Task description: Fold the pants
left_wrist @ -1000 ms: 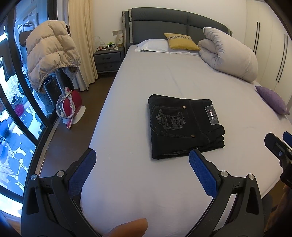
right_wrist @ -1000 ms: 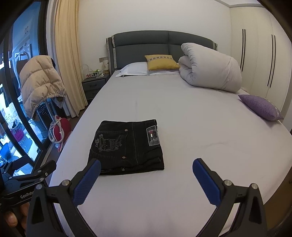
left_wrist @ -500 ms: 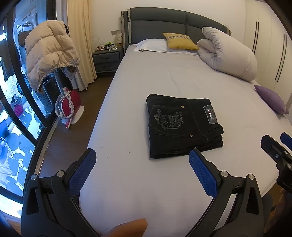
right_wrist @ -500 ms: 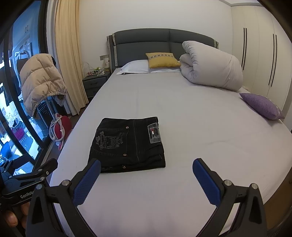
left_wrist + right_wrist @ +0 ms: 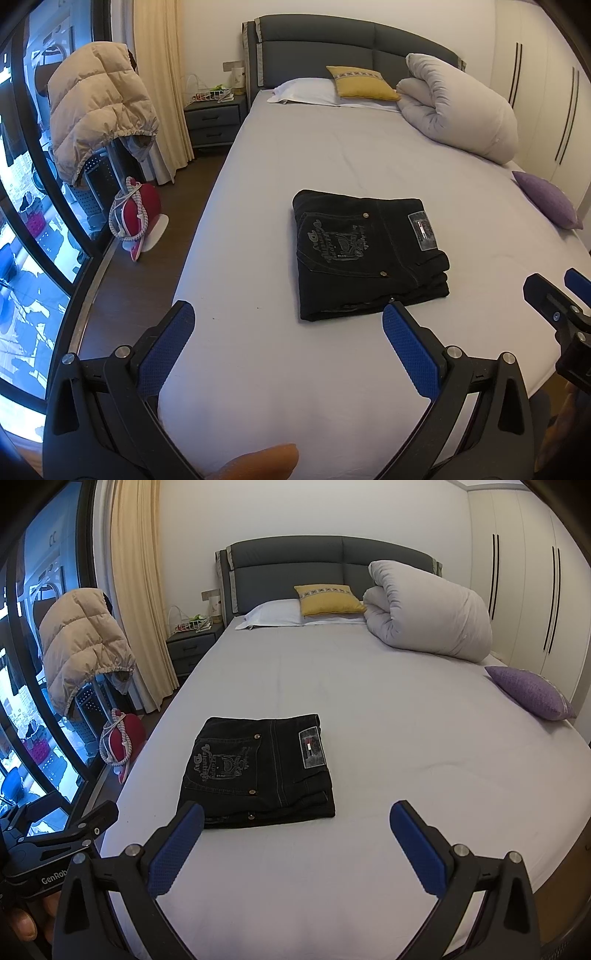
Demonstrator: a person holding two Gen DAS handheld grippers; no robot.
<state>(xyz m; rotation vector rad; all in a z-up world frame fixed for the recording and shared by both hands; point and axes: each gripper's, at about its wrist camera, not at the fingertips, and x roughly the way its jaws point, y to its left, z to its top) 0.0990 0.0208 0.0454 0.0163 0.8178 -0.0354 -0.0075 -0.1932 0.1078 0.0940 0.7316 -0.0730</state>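
Note:
Black jeans [image 5: 365,254] lie folded into a compact rectangle on the grey bed sheet [image 5: 332,162], back pocket embroidery and label facing up. They also show in the right wrist view [image 5: 258,771]. My left gripper [image 5: 288,325] is open and empty, held above the bed's near edge, short of the jeans. My right gripper [image 5: 295,819] is open and empty, also held back from the jeans near the foot of the bed. Each gripper shows at the edge of the other's view.
A rolled white duvet [image 5: 458,107], a yellow cushion [image 5: 360,83] and a white pillow [image 5: 306,90] lie near the headboard. A purple cushion [image 5: 546,199] lies at the right edge. A nightstand [image 5: 214,118], a beige jacket [image 5: 96,107] and a red bag [image 5: 138,214] stand left.
Both grippers have drawn back slightly from the jeans and stayed open. The folded jeans have not moved.

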